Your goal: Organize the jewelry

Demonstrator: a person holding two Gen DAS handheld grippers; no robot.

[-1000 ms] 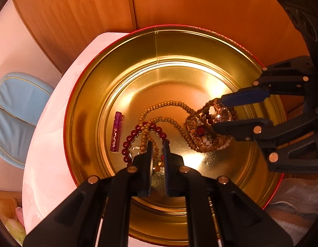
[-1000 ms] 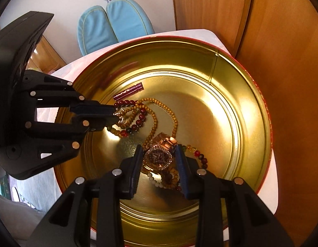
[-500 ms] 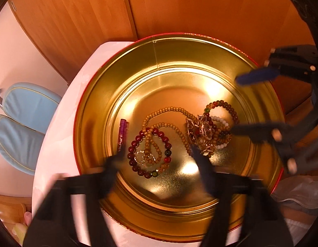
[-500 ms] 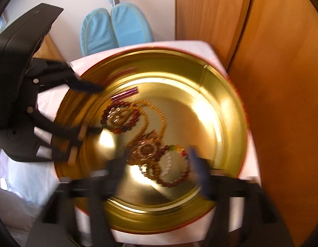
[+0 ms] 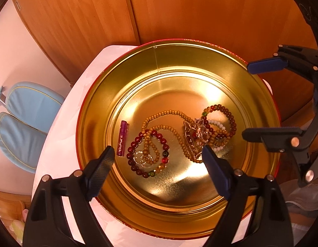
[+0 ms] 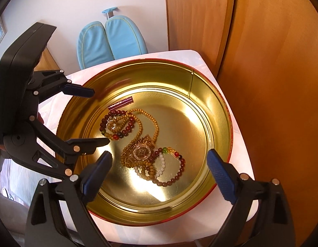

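1. Left gripper (image 5: 158,156) spread wide, holding nothing, above the near side of the gold tin (image 5: 93,111).
2. Right gripper (image 6: 159,161) also spread wide, empty, over the tin.
3. On the tin floor: dark red bead bracelet (image 5: 147,157), tan bead strand (image 5: 165,114) crossing it, gold watch (image 6: 141,152) on the mixed bead bracelets (image 6: 173,177).
4. Purple tube (image 5: 122,138) just beside the red bracelet.
5. Tin sits on white table (image 6: 239,144).

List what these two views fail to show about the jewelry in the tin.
- Purple tube: lettering too small to read, both views.
- Watch: its band lies under tan beads; clasp hidden.
- White bead bracelet: partly covered by the watch pile.
- Tin: near rim blocked by the left gripper fingers.
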